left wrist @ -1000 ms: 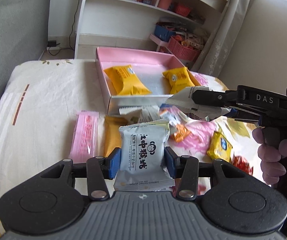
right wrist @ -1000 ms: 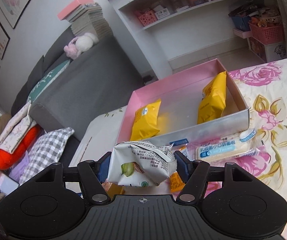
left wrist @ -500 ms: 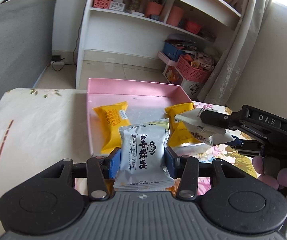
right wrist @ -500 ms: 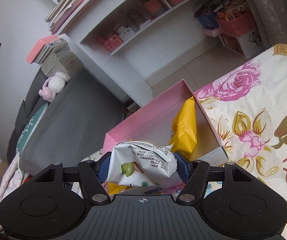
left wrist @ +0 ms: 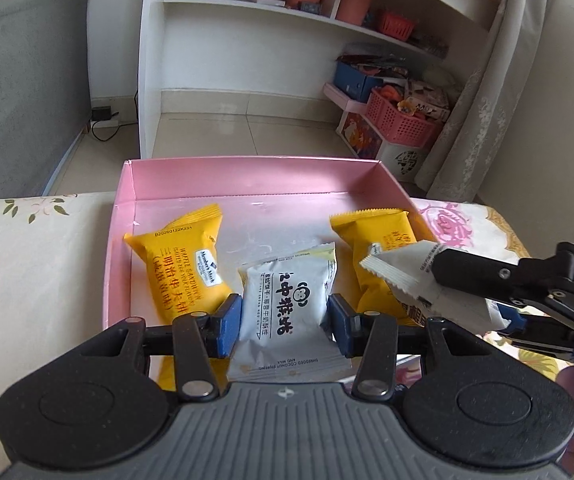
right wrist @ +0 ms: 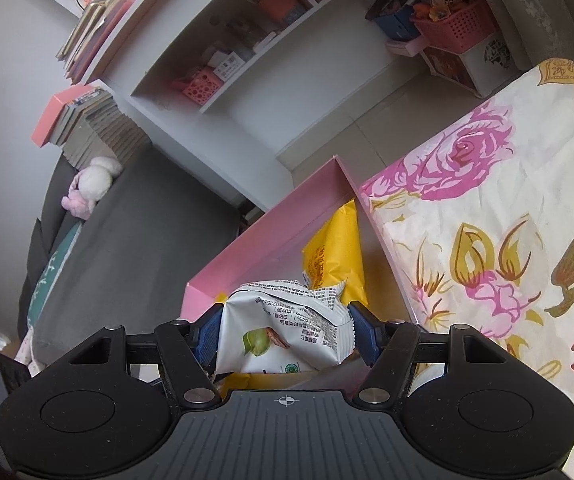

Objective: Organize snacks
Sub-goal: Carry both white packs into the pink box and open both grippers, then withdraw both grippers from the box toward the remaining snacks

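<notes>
My left gripper [left wrist: 285, 324] is shut on a white snack packet [left wrist: 287, 304] with black characters, held over the near edge of the pink box [left wrist: 247, 176]. Two yellow snack packets lie inside the box, one at the left [left wrist: 181, 268] and one at the right [left wrist: 383, 240]. My right gripper [right wrist: 285, 334] is shut on a crumpled white packet [right wrist: 287, 332] with a green nut picture, just above the box's right side [right wrist: 263, 240]. In the left wrist view that right gripper [left wrist: 499, 292] comes in from the right with its packet [left wrist: 419, 280] over the right yellow one.
The box stands on a floral cloth [right wrist: 487, 248] covering the table. Behind it are a tiled floor, a white shelf unit [left wrist: 287, 40] with pink baskets, and a curtain [left wrist: 487, 100]. A grey sofa [left wrist: 19, 80] runs along the left.
Both grippers moved forward from the loose snacks on the cloth to the pink box, each still gripping its packet. The right gripper rolled, tilting its view.
</notes>
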